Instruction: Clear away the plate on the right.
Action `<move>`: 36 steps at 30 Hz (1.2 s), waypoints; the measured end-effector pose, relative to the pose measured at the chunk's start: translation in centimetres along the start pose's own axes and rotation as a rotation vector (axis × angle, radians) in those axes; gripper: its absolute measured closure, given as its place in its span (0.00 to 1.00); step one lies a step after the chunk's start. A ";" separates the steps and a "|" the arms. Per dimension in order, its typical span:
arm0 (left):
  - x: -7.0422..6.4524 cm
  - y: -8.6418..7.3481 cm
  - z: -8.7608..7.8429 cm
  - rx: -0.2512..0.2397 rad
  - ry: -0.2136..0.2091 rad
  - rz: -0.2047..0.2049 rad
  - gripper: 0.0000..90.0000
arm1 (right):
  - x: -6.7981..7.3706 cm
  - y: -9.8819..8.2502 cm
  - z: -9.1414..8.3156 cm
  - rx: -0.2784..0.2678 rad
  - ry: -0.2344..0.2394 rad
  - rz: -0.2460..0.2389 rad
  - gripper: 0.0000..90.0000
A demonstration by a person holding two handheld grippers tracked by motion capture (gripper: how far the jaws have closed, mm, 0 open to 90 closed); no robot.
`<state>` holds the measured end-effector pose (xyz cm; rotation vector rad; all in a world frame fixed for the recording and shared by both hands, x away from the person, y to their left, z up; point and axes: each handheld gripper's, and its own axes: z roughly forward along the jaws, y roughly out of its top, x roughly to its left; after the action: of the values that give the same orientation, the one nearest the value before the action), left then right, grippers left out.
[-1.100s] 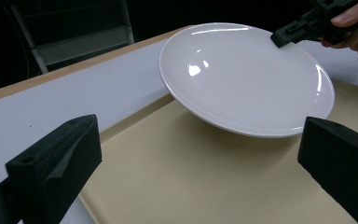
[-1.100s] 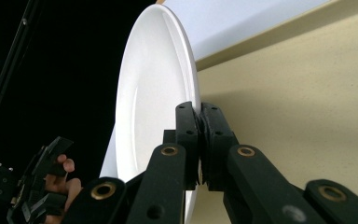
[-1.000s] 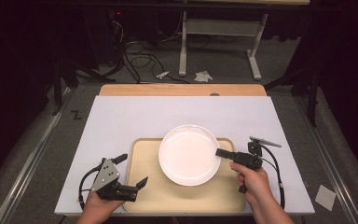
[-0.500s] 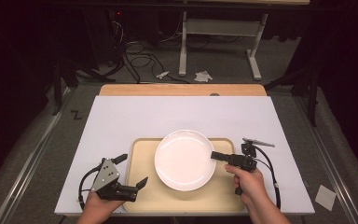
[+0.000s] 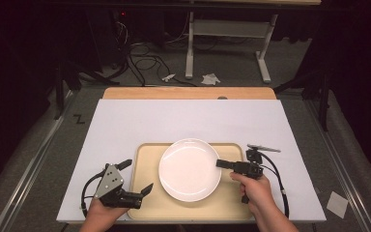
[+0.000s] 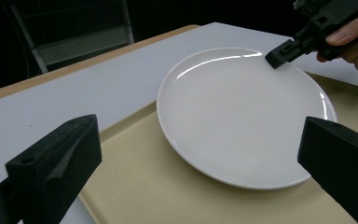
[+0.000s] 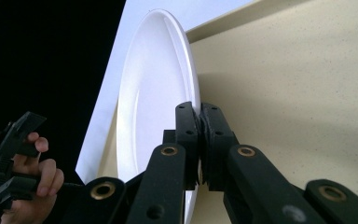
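A round white plate (image 5: 190, 169) sits over a beige tray (image 5: 145, 154) on the white tabletop. My right gripper (image 5: 220, 163) is shut on the plate's right rim. In the right gripper view the jaws (image 7: 199, 114) pinch the thin edge of the plate (image 7: 154, 93) above the tray (image 7: 284, 70). My left gripper (image 5: 136, 175) stands open at the tray's front left corner, touching nothing. The left gripper view has the plate (image 6: 242, 112) between and beyond its wide jaws, with the right gripper (image 6: 289, 46) on the far rim.
The white tabletop (image 5: 188, 121) has free room behind and beside the tray. A wooden strip (image 5: 188, 93) runs along its far edge. Cables and a metal frame (image 5: 227, 29) are on the floor beyond. A person's hand (image 7: 28, 186) holds the left gripper.
My right gripper has drawn the plate a little to the left and nearer the person across the tray. The left gripper has stayed still and open.
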<state>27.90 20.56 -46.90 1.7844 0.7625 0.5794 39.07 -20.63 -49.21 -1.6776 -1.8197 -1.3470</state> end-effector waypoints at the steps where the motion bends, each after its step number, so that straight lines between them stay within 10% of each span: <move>1: 0.0 0.0 0.0 -0.001 0.001 0.001 0.00 | 0.0 0.0 0.1 0.002 0.001 0.000 0.99; 36: 0.0 0.0 0.0 0.002 -0.006 0.002 0.01 | -0.7 -0.3 0.6 0.052 -0.053 -0.010 0.98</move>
<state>27.88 20.52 -46.93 1.7879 0.7572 0.5747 39.20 -20.49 -50.15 -1.6942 -1.8784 -1.2593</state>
